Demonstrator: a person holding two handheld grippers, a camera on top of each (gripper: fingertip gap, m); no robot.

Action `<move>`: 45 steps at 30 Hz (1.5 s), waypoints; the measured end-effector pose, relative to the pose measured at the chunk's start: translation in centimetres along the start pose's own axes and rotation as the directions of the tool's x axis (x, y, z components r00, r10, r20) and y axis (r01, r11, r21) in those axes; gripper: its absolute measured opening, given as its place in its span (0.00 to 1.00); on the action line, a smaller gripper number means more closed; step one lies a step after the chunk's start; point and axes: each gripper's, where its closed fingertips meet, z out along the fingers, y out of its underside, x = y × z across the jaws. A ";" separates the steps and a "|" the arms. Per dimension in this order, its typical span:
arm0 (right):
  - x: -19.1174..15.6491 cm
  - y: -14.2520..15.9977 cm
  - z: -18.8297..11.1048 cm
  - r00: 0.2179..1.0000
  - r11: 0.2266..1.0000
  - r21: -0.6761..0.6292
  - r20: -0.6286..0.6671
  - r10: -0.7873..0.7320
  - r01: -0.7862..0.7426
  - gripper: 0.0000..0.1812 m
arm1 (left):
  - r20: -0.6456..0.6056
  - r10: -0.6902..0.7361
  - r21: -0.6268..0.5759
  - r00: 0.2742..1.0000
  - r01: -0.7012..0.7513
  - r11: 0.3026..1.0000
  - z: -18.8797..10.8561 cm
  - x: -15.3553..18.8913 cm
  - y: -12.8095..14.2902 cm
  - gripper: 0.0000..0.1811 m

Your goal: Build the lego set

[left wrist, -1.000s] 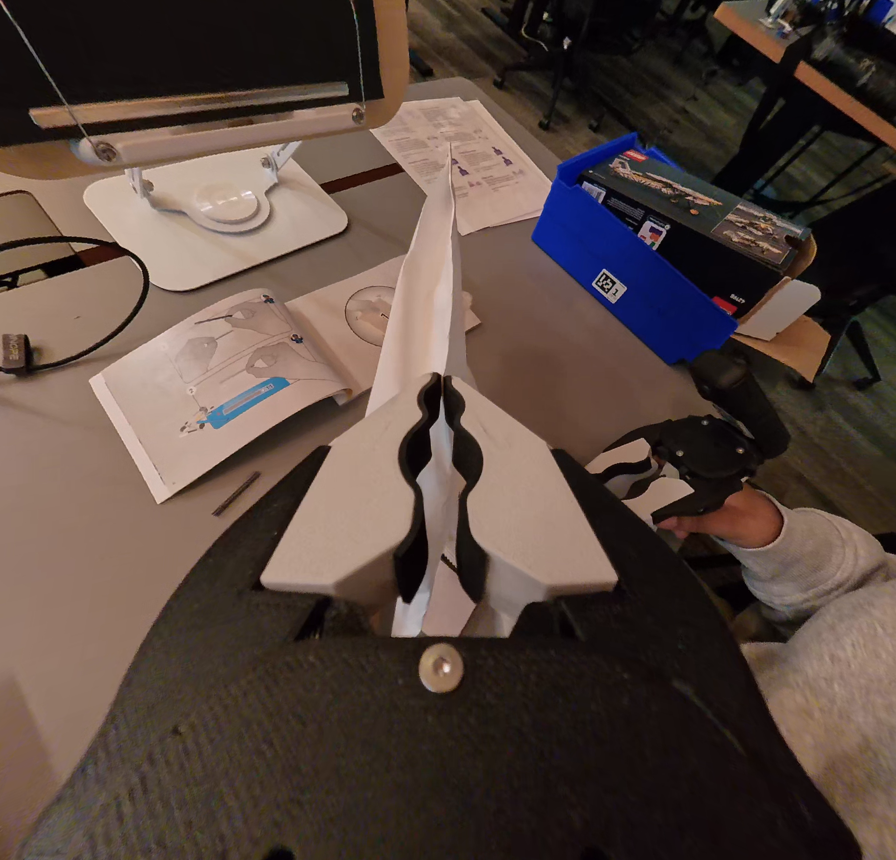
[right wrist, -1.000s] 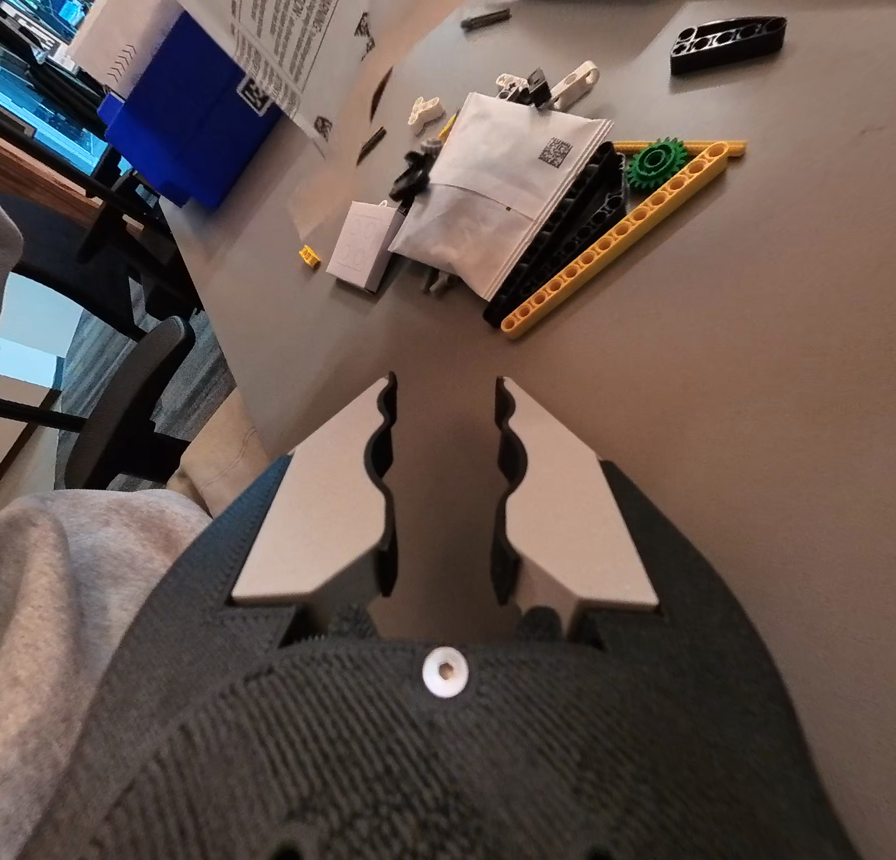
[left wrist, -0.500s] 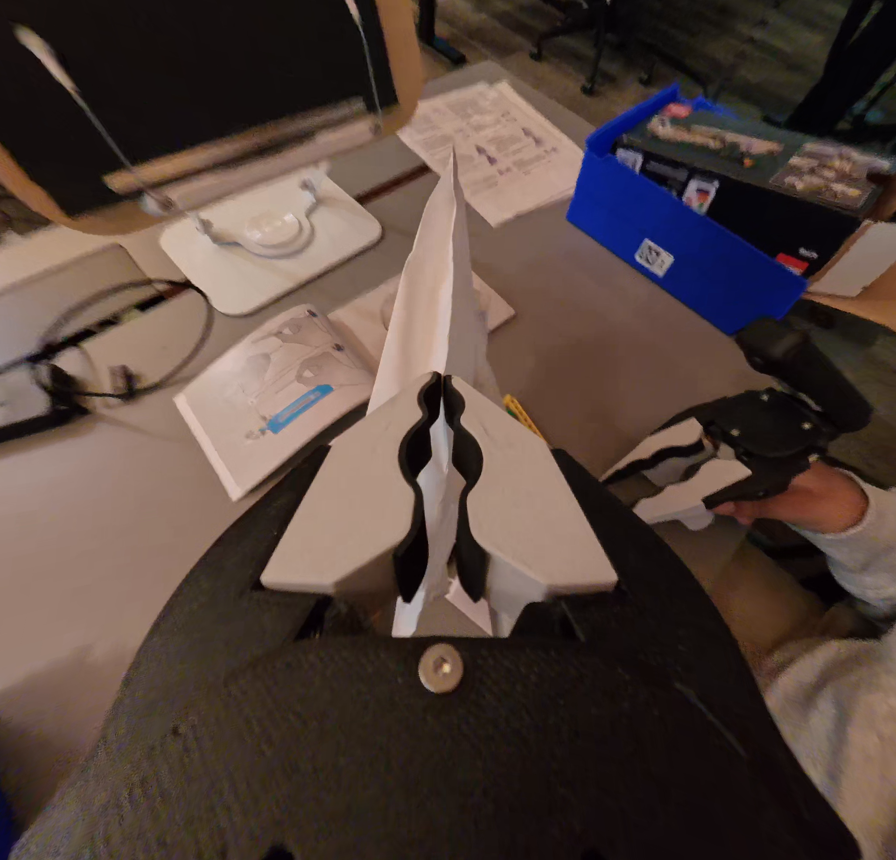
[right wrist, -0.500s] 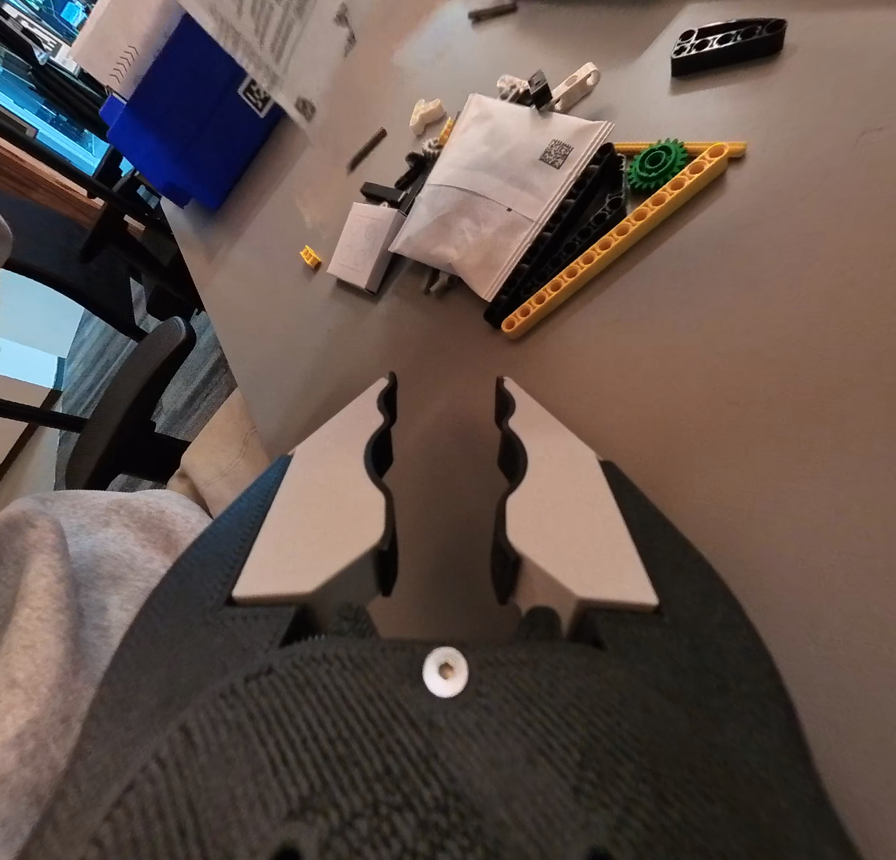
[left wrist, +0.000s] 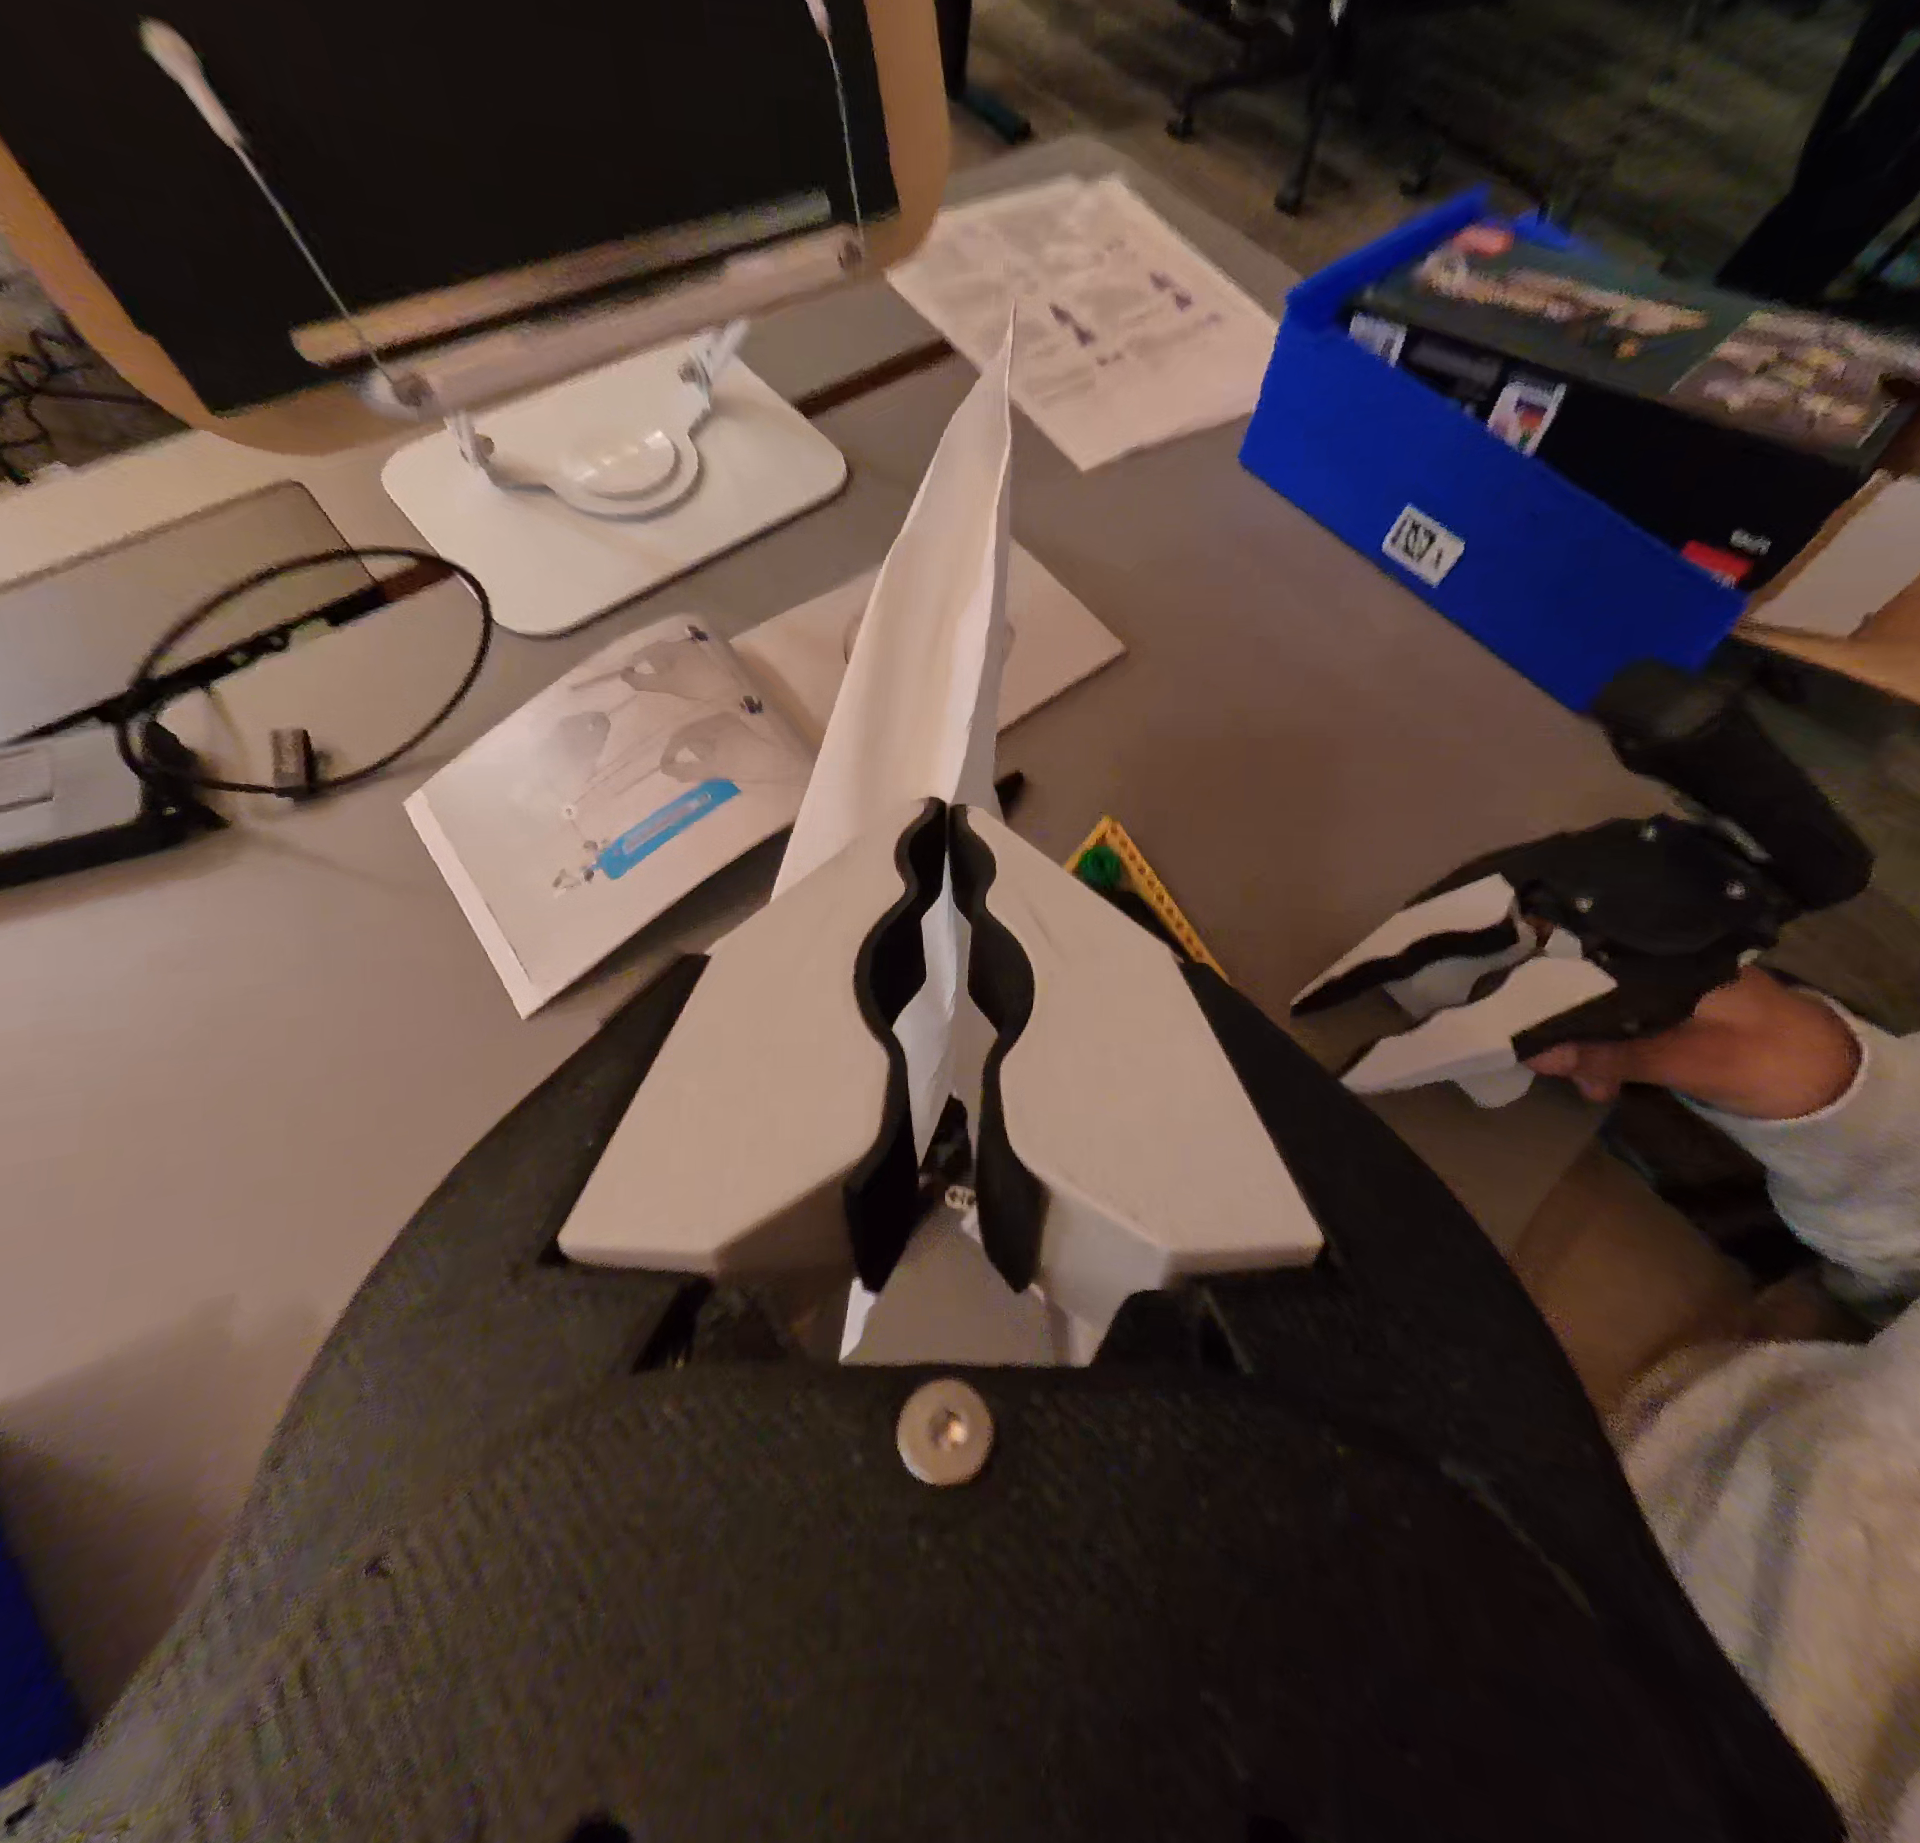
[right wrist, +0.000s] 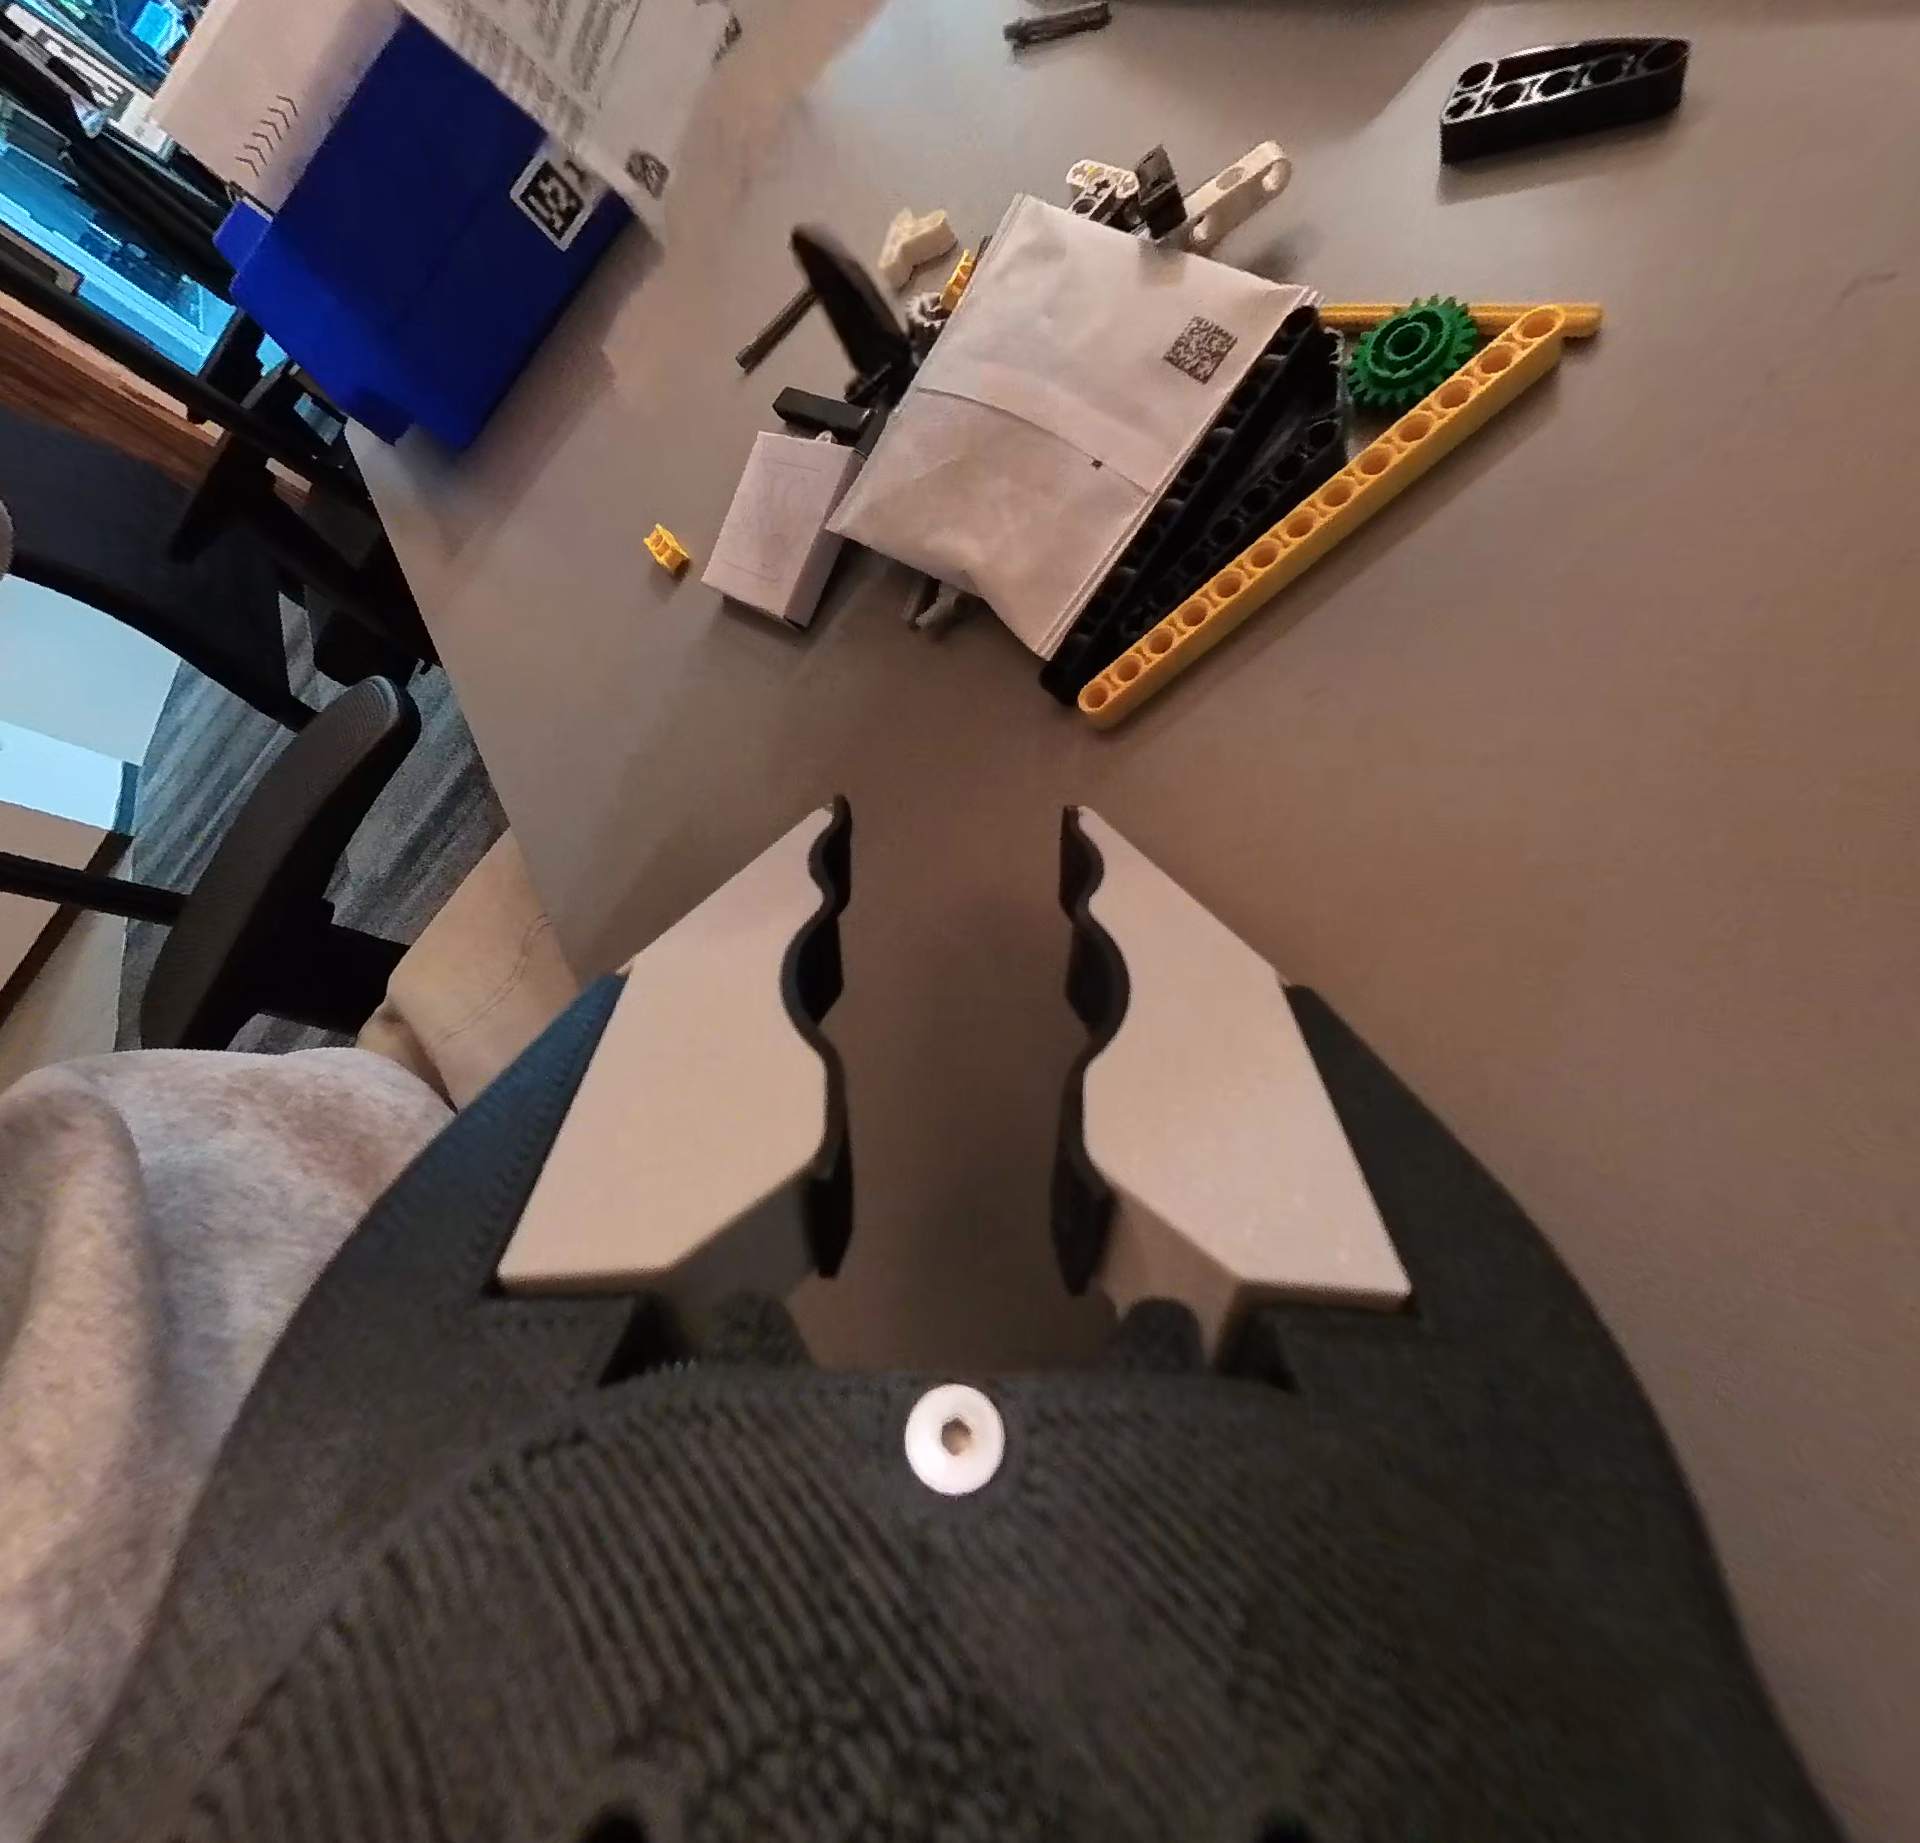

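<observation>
My left gripper (left wrist: 948, 817) is shut on a white paper bag (left wrist: 925, 630) and holds it up above the table. The same bag shows at the top left of the right wrist view (right wrist: 540, 37), hanging over the blue bin. My right gripper (right wrist: 954, 825) is open and empty near the table's front edge; it also shows in the left wrist view (left wrist: 1340, 1024). Ahead of it a second white paper bag (right wrist: 1081, 443) lies on a pile of loose parts: a long yellow beam (right wrist: 1320, 526), black beams (right wrist: 1226, 505), a green gear (right wrist: 1408, 349) and small white and black pieces (right wrist: 1174, 183).
A blue bin (left wrist: 1475, 515) holding the set's box stands at the right. An open instruction booklet (left wrist: 665, 775), a loose printed sheet (left wrist: 1081, 318), a tablet on a white stand (left wrist: 613, 484) and a looped cable (left wrist: 312, 661) lie beyond. A black curved beam (right wrist: 1558, 94) lies apart. Across from one pair of fingers to the other is roughly 25 cm. To reach the green gear (right wrist: 1408, 349) in a straight line is about 10 cm for my right fingers, about 25 cm for my left.
My left gripper has risen and pulled back with the bag, uncovering more loose parts beneath it. My right gripper has stayed in place, open.
</observation>
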 end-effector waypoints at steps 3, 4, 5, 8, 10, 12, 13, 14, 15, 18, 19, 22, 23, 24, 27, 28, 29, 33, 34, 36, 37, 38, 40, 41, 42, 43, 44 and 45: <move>0.0 0.0 0.0 1.000 1.000 0.001 -0.001 -0.001 0.001 0.21 | -0.015 0.007 -0.023 1.000 -0.008 1.000 0.4 0.5 0.6 0.00; 0.0 0.0 0.0 1.000 1.000 0.002 -0.001 -0.002 0.002 0.21 | -0.021 -0.001 -0.008 1.000 0.001 1.000 0.3 0.5 0.3 0.00; 0.0 0.0 0.0 1.000 1.000 0.001 -0.001 -0.001 0.001 0.21 | -0.021 -0.011 0.011 1.000 0.011 1.000 0.1 0.4 0.0 0.00; 0.0 0.0 0.0 1.000 1.000 0.001 -0.001 -0.002 0.002 0.21 | -0.016 -0.025 0.015 1.000 0.025 1.000 0.0 0.0 0.0 0.00; 0.0 0.0 0.0 1.000 1.000 0.001 0.001 0.000 0.000 0.21 | -0.012 -0.018 0.011 1.000 0.018 1.000 0.0 0.0 0.1 0.00; 0.0 0.0 0.0 1.000 1.000 0.003 0.002 0.003 -0.003 0.21 | 0.017 0.014 0.011 1.000 -0.014 1.000 -0.3 0.0 0.1 0.00; 0.0 0.0 0.0 1.000 1.000 0.002 0.002 0.003 -0.003 0.21 | 0.046 0.052 -0.014 0.998 -0.051 0.999 -0.2 -0.1 0.4 0.00; 0.0 0.0 0.0 1.000 1.000 0.001 0.002 0.003 -0.003 0.21 | 0.066 0.093 -0.057 0.993 -0.089 0.994 0.1 -0.1 1.1 0.00; 0.0 0.0 0.0 1.000 1.000 -0.002 0.001 0.001 -0.001 0.21 | 0.062 0.119 -0.090 0.991 -0.113 0.990 0.5 0.3 1.6 0.00; 0.0 0.0 0.0 1.000 1.000 -0.001 -0.001 -0.002 0.002 0.21 | 0.030 0.090 -0.043 0.995 -0.089 0.995 0.1 1.1 0.6 0.00; 0.0 0.0 0.0 1.000 1.000 0.000 -0.001 0.000 0.000 0.21 | 0.054 0.104 -0.041 0.993 -0.102 0.994 -0.1 0.9 0.4 0.00; 0.0 0.0 0.0 1.000 1.000 -0.001 0.001 0.000 0.000 0.21 | 0.075 0.164 -0.109 0.984 -0.155 0.982 0.5 0.9 1.6 0.00; 0.0 0.0 0.0 1.000 1.000 -0.001 0.000 -0.002 0.002 0.21 | 0.062 0.152 -0.106 0.987 -0.145 0.984 0.6 1.1 1.7 0.00; 0.0 0.0 0.0 1.000 1.000 -0.001 -0.001 -0.002 0.002 0.21 | 0.069 0.146 -0.098 0.987 -0.139 0.985 0.5 1.1 1.6 0.00; 0.0 0.0 0.0 1.000 1.000 -0.003 -0.001 -0.003 0.003 0.21 | 0.075 0.150 -0.096 0.986 -0.142 0.985 0.5 1.0 1.8 0.00; 0.0 0.0 0.0 1.000 1.000 -0.003 -0.001 -0.004 0.004 0.21 | 0.051 0.127 -0.090 0.991 -0.122 0.988 0.5 1.4 1.8 0.00; 0.0 0.0 0.0 1.000 1.000 -0.003 -0.002 -0.005 0.005 0.21 | 0.046 0.115 -0.084 0.992 -0.111 0.990 0.5 1.5 1.7 0.00; 0.0 0.0 0.0 1.000 1.000 -0.003 -0.001 -0.003 0.003 0.21 | 0.060 0.137 -0.100 0.989 -0.130 0.986 0.3 1.3 1.8 0.00; 0.0 0.1 0.0 1.000 1.000 -0.003 -0.001 -0.003 0.003 0.21 | 0.033 0.112 -0.086 0.993 -0.109 0.990 0.2 1.7 1.6 0.00; 0.0 0.1 0.1 1.000 1.000 -0.007 -0.004 -0.003 0.003 0.21 | 0.068 0.125 -0.078 0.990 -0.119 0.990 -0.1 1.3 1.3 0.00; 0.0 0.1 0.1 1.000 1.000 -0.011 -0.005 -0.002 0.002 0.21 | 0.110 0.175 -0.094 0.978 -0.165 0.982 -0.3 0.9 1.4 0.00; 0.0 0.2 0.1 1.000 1.000 -0.013 -0.006 -0.002 0.002 0.21 | 0.115 0.196 -0.101 0.974 -0.185 0.978 -0.4 0.9 1.5 0.00; 0.0 0.2 0.1 1.000 1.000 -0.012 -0.007 -0.002 0.002 0.21 | 0.020 0.106 -0.070 0.994 -0.105 0.992 -0.5 2.2 1.5 0.00; 0.1 0.2 0.1 1.000 1.000 -0.013 -0.006 0.000 0.000 0.21 | 0.014 0.075 -0.057 0.997 -0.075 0.996 -0.7 2.1 1.3 0.00; 0.1 0.2 0.2 1.000 1.000 -0.016 -0.003 0.004 -0.004 0.21 | 0.043 0.092 -0.062 0.995 -0.090 0.994 -0.8 1.5 1.4 0.00; 0.0 0.2 0.2 1.000 1.000 -0.020 0.003 0.008 -0.008 0.21 | 0.077 0.120 -0.073 0.990 -0.114 0.991 -0.8 1.0 1.6 0.00; 0.0 0.2 0.2 1.000 1.000 -0.018 0.008 0.008 -0.008 0.21 | 0.082 0.122 -0.075 0.989 -0.116 0.990 -0.8 0.9 1.6 0.00; -0.1 0.1 0.1 1.000 1.000 -0.011 0.009 0.006 -0.006 0.21 | 0.053 0.090 -0.069 0.995 -0.087 0.994 -0.7 1.3 1.6 0.00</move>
